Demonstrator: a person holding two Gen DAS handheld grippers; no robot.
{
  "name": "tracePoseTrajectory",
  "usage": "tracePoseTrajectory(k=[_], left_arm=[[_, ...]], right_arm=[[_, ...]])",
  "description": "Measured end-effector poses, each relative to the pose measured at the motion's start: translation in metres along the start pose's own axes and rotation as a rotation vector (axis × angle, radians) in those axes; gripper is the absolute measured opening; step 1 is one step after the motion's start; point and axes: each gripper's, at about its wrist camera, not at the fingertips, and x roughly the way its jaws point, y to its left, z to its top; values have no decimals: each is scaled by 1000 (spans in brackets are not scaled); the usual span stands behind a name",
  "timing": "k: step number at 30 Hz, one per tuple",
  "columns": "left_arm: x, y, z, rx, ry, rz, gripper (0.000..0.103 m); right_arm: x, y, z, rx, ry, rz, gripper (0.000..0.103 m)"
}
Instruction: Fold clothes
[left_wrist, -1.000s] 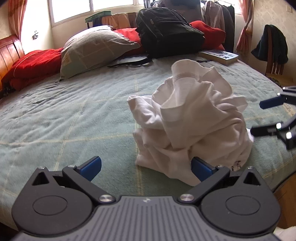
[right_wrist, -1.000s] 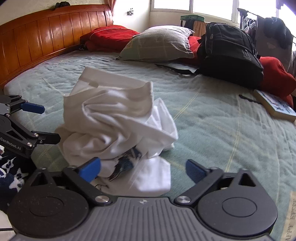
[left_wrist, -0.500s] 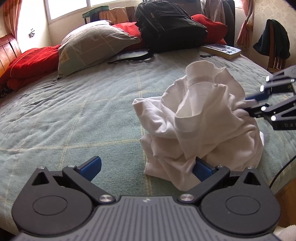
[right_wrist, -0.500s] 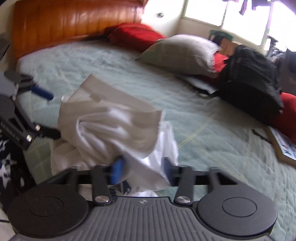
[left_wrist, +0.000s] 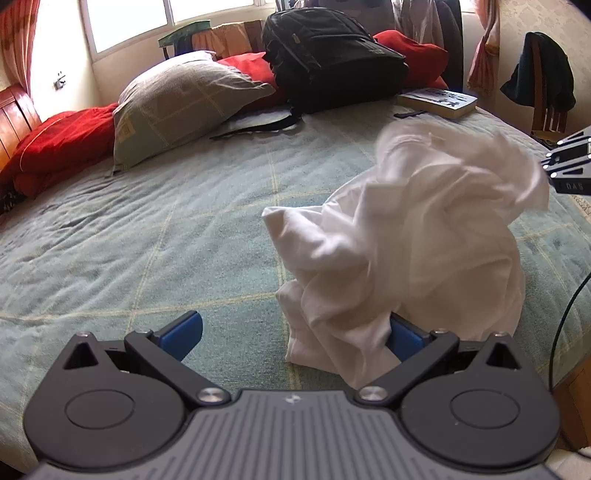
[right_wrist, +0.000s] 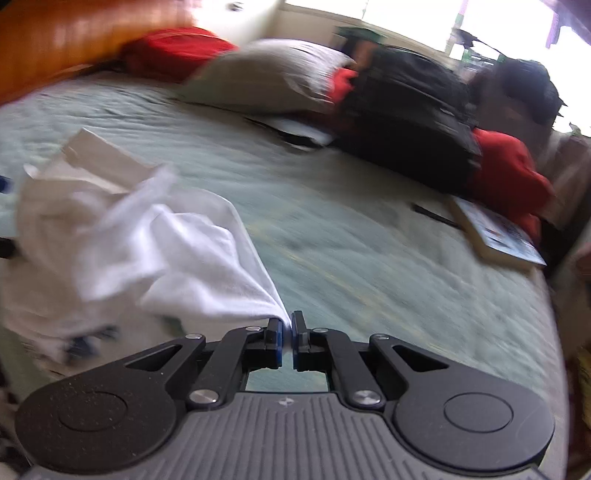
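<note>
From the left wrist: the crumpled white cotton garment (left_wrist: 406, 236) is heaped on the green quilted bedspread (left_wrist: 147, 240), just ahead and right of the left gripper (left_wrist: 295, 328), whose jaws gape, cloth brushing its right finger

From the right wrist: the right gripper (right_wrist: 287, 332) pinches a thin edge of that limp, light cloth, which trails away to its left; a hem or seam looks the surest hold

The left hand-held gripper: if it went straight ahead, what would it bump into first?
Probably the white garment. The left hand-held gripper is open, and the crumpled cloth already covers its right finger. The middle of the gap faces bare bedspread, so depth there is uncertain.
</note>
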Motion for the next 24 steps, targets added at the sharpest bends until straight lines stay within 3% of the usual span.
tracePoseTrajectory(k=[4, 6, 9, 12, 16, 21, 24], left_arm=[[-1, 0, 0, -1, -7, -5, 102], [-1, 1, 0, -4, -8, -2, 102], [-2, 3, -1, -10, -10, -6, 102], [-6, 5, 1, -14, -26, -12, 102], [-9, 8, 12, -21, -66, -37, 102], [11, -1, 30, 14, -63, -46, 102], [26, -1, 36, -6, -73, 41, 102]], right_arm=[[11, -23, -14, 69, 71, -66, 7], [9, -27, -17, 95, 80, -57, 8], [2, -29, -21, 131, 83, -30, 13], [-4, -31, -24, 167, 87, -3, 27], [-31, -23, -10, 166, 7, 58, 49], [-43, 2, 12, 118, -80, 136, 50], [-39, 16, 21, 87, -100, 165, 55]])
